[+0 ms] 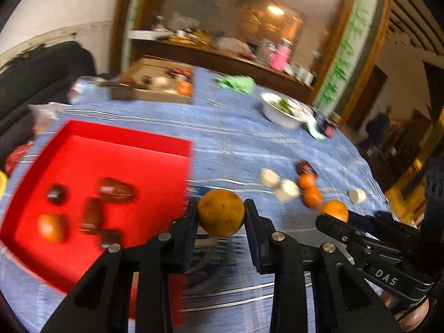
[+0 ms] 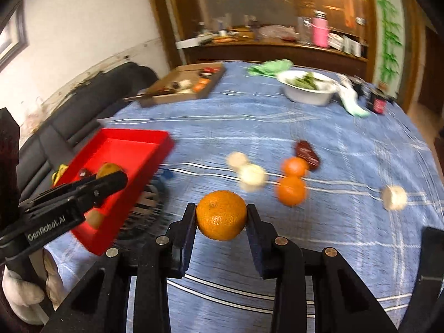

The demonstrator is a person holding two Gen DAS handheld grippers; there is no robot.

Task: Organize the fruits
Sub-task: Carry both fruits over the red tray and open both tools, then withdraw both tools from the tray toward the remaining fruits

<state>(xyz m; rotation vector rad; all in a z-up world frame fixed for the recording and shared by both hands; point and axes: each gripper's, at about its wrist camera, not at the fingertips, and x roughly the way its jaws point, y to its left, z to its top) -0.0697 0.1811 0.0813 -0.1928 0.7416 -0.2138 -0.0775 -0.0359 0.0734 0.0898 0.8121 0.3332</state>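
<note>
My left gripper (image 1: 221,212) is shut on a dull yellow-orange fruit (image 1: 221,213), held just right of the red tray (image 1: 172,147). The tray holds several dark fruits (image 1: 116,190) and one orange (image 1: 51,227). My right gripper (image 2: 221,215) is shut on a bright orange (image 2: 221,215) above the blue tablecloth. In the left wrist view the right gripper (image 1: 333,216) shows at the right with its orange (image 1: 334,210). Loose on the cloth lie two oranges (image 2: 291,190), a dark red fruit (image 2: 306,151) and pale round pieces (image 2: 252,177).
A white bowl of greens (image 2: 308,87) stands at the back right, a wooden tray with small items (image 2: 183,84) at the back left, and a green cloth (image 2: 270,66) between them. A dark sofa (image 2: 91,105) lies left of the table. Dark jars (image 2: 378,104) stand by the bowl.
</note>
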